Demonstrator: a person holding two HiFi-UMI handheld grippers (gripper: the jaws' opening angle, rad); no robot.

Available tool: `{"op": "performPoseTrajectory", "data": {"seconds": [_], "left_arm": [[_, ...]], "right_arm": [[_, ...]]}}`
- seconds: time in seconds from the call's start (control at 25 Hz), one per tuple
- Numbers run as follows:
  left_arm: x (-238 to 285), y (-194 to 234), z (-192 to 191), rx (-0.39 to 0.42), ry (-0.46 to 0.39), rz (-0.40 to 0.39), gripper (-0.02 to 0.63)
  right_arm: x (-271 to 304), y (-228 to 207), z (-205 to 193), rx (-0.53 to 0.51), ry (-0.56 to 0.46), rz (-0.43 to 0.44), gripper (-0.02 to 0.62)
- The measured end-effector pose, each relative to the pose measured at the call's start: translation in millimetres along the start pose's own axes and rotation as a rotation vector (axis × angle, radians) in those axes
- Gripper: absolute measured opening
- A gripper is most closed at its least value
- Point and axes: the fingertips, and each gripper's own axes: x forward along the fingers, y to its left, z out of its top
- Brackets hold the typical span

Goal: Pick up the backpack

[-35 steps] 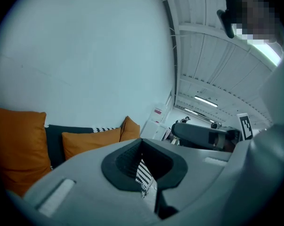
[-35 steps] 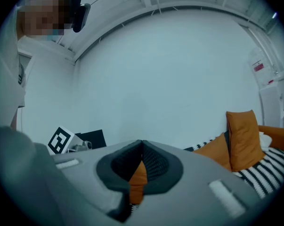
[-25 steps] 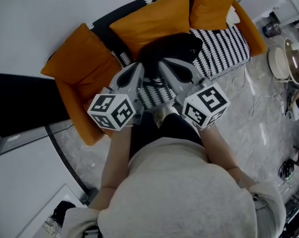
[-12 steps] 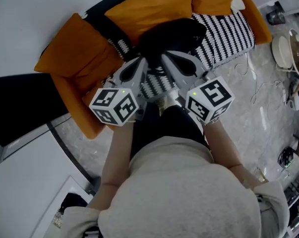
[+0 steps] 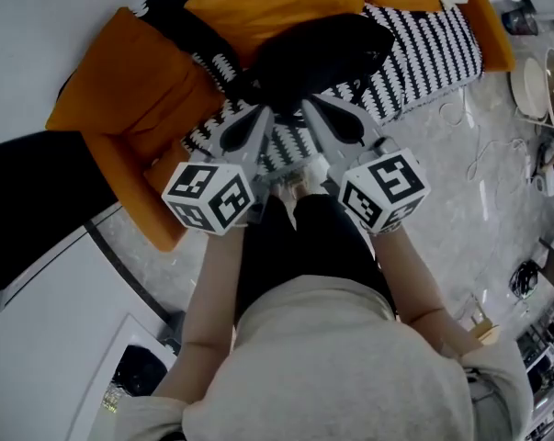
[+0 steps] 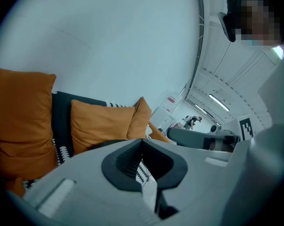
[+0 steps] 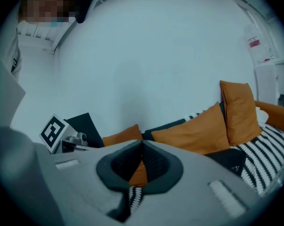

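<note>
**Task item.** The black backpack [image 5: 321,51] is lying on the sofa [image 5: 437,49]. It is resting on the striped seat cover and leaning toward the orange back cushion [image 5: 267,3]. Nothing is touching it.

**Left gripper** [image 5: 256,116]. It is hanging just short of the backpack's near edge, pointing at it and slightly downward. In the left gripper view its fingers [image 6: 123,164] are sitting together at the tips, with nothing between them.

**Right gripper** [image 5: 315,108]. It is sitting close beside the left one and aiming at the same near edge. In the right gripper view its fingers [image 7: 158,166] are meeting tip to tip, and they too are empty.

**Step in hand.** In my judgement this is the approach, ahead of any grasp. The pick-up itself is not yet begun.

**What the next move calls for.**
- At least one pair of fingers needs to be opening before contact, since closed tips can only push the bag.
- A firm hold point needs choosing, such as a handle, a strap or a fold of fabric. No view is showing a handle clearly, because the black cloth is hiding its own detail.
- The bag looks soft and is likely to sag, so a hold on each side would probably be steadier than one.

**Risk.** A low grasp may be catching the striped cover along with the backpack.
</note>
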Motion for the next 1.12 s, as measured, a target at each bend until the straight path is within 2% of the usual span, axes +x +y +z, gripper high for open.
{"op": "performPoseTrajectory", "data": {"seconds": [0.28,0.6,0.8,1.12], "left_arm": [[11.3,26.0,-33.8,0.005,0.057,0.006,0.008],[29.8,46.8,-76.6,-0.037,0.061,0.031,0.008],[40.9,66.1,-105.4,-0.045,0.113,0.063,0.008],[60.9,94.9,-130.3,-0.053,0.129,0.059,0.008]], "right_arm": [[13.6,-20.9,-47.4,0.001,0.093,-0.022,0.002],[37.1,-38.2,-91.6,0.036,0.114,-0.034,0.003],[44.7,-46.9,-126.1,0.047,0.135,-0.019,0.003],[65.9,-60.3,-171.6,0.109,0.163,-0.009,0.003]]}}
